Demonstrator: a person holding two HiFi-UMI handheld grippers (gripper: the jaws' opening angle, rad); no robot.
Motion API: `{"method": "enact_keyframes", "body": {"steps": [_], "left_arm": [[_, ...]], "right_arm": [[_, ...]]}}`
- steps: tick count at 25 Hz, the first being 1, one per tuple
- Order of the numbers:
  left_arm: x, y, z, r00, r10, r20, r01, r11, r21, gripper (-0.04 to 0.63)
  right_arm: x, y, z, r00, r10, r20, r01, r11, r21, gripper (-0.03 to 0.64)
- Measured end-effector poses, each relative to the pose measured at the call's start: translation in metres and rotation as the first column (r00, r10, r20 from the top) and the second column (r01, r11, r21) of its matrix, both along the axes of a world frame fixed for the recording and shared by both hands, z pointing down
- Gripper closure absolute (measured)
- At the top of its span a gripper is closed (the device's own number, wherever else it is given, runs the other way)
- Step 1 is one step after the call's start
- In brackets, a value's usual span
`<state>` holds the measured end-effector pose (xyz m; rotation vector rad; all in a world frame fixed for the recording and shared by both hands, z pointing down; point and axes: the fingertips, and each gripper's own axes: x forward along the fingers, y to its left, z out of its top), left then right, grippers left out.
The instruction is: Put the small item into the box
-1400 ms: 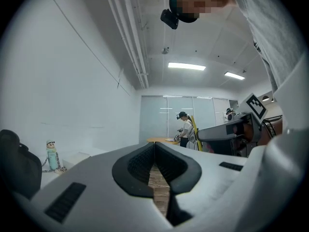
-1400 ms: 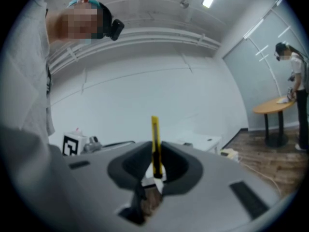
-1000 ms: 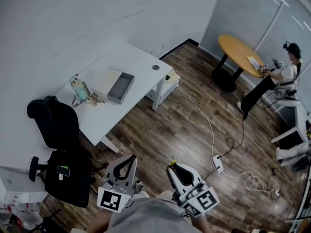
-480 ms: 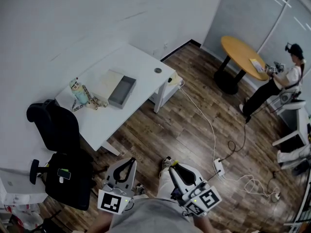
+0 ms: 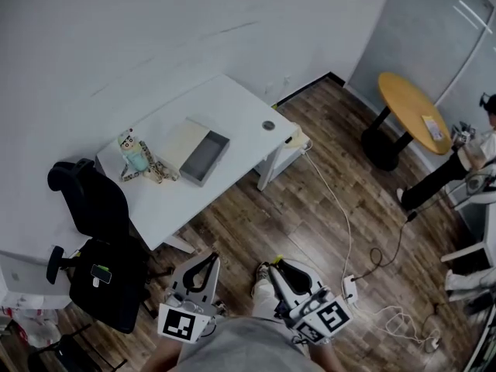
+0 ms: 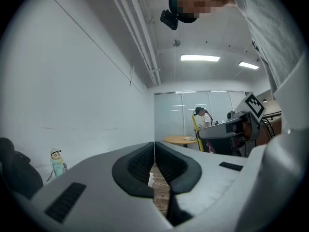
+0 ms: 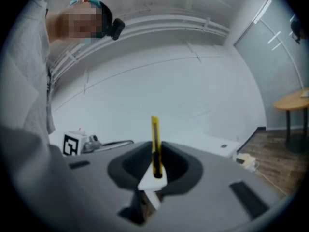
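We see the yellow utility knife [image 7: 154, 139] standing upright between the two dark pads of the right gripper [image 7: 155, 151]. The pads are partly closed and press on the knife's lower end from both sides. Its upper length sticks out well beyond the fingertips.

In the head view, the right gripper [image 5: 280, 266] sits low in the picture, close to our body and over the wooden floor [image 5: 310, 208]. The left gripper [image 5: 208, 256] is just beside it. The left gripper view shows that gripper's pads [image 6: 137, 166] closed against each other at the tips, with nothing between them.

The grey box [image 5: 205, 157] lies open on the white desk [image 5: 225, 107], across the floor and well apart from both grippers. A small toy figure [image 5: 133, 152] sits near the box on its left side. A black office chair [image 5: 81, 200] stands at the desk's near left corner. A round orange table [image 5: 418, 111] stands far to the right.
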<state>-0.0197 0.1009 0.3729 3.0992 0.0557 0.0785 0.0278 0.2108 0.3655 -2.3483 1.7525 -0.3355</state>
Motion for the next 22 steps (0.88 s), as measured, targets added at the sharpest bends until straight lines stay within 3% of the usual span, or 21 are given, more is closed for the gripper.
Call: {"method": "enact_keyframes", "body": {"steps": [14,22], "left_arm": [[0.103,0.002,-0.019,0.982,-0.188,-0.021,0.188,0.982,0.022,0.560],[0.134,0.017,-0.010,0.963,-0.271,0.004,0.271,0.962,0.020,0.559]], "right_arm": [[0.123,-0.004,-0.013,0.985,-0.172,0.002,0.172,0.985,0.025,0.537],[0.173,0.007,0.004,0.972,-0.234,0.034,0.234,0.972,0.020,0.537]]}}
